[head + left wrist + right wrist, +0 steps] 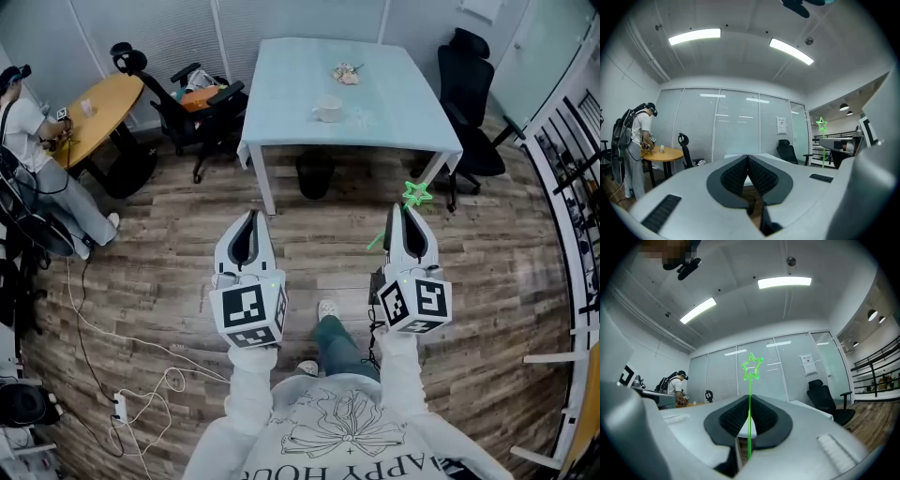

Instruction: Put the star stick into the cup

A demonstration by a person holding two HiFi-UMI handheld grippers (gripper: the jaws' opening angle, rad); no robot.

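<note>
My right gripper [404,210] is shut on the green star stick [415,194], whose star end pokes up past the jaw tips; in the right gripper view the star stick [751,380] stands upright between the pads. My left gripper [250,217] is shut with nothing in it, its pads [740,173] meeting edge to edge. The white cup [327,110] stands on the pale blue table [281,94], well ahead of both grippers. From the left gripper view the star stick [821,125] shows off to the right.
A small pile of items [347,74] lies farther back on the table. Black office chairs [197,108] [469,94] flank the table. A person [28,141] stands at a round wooden table [98,108] on the left. Cables [122,356] trail over the wooden floor.
</note>
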